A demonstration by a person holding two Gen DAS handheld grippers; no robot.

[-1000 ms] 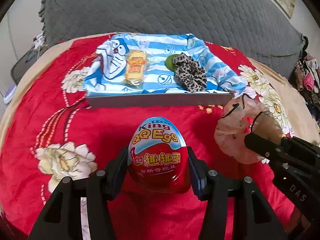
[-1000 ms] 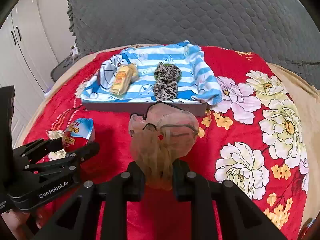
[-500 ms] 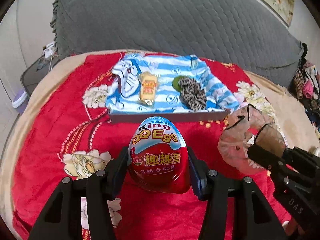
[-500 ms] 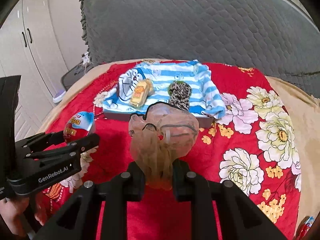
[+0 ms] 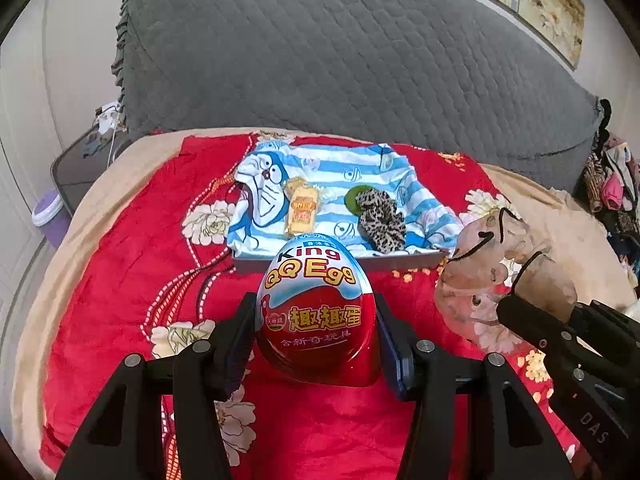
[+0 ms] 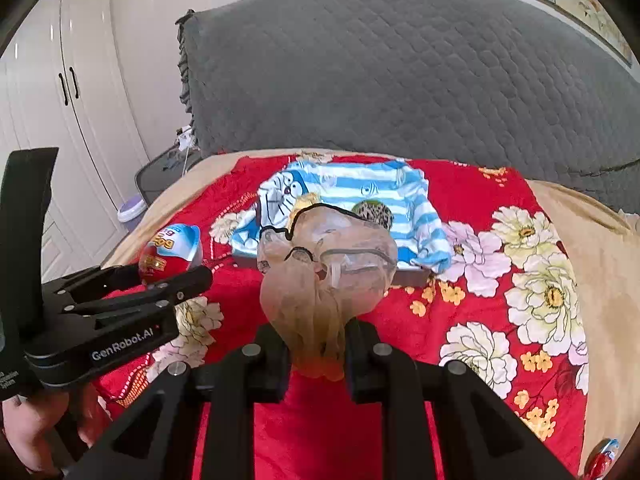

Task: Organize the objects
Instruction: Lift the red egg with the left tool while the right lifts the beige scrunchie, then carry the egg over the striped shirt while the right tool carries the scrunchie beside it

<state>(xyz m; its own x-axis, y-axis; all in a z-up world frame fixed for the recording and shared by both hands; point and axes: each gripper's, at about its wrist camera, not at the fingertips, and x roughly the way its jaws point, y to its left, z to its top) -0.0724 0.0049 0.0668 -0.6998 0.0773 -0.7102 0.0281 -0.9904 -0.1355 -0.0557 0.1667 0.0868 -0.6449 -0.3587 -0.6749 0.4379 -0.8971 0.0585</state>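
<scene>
A red-and-blue "King QQ Egg" toy egg (image 5: 316, 312) stands upright between the two fingers of the left claw (image 5: 316, 344), both pads pressed to its sides, held in the air above a red floral blanket (image 5: 132, 264) spread over a bed. Just to its right, the right claw (image 6: 316, 356) is closed nearly tight on the gathered lower end of a sheer, pale pink scrunchie with black trim (image 6: 326, 264), which puffs out above the fingers. Beyond both held things lies a grey tray (image 5: 400, 260) lined with a blue-and-white striped cartoon cloth (image 5: 360, 172); on the cloth rest a small yellow wrapped snack (image 5: 302, 210), a leopard-print scrunchie (image 5: 380, 220) and, touching its far left edge, a green round item (image 5: 352, 200) mostly hidden behind it. A grey quilted headboard (image 5: 340, 60) rises behind the bed. From the right wrist view, a hand (image 6: 28, 428) grips the left claw's handle at lower left, with white wardrobe doors (image 6: 52, 100) at the room's edge.
</scene>
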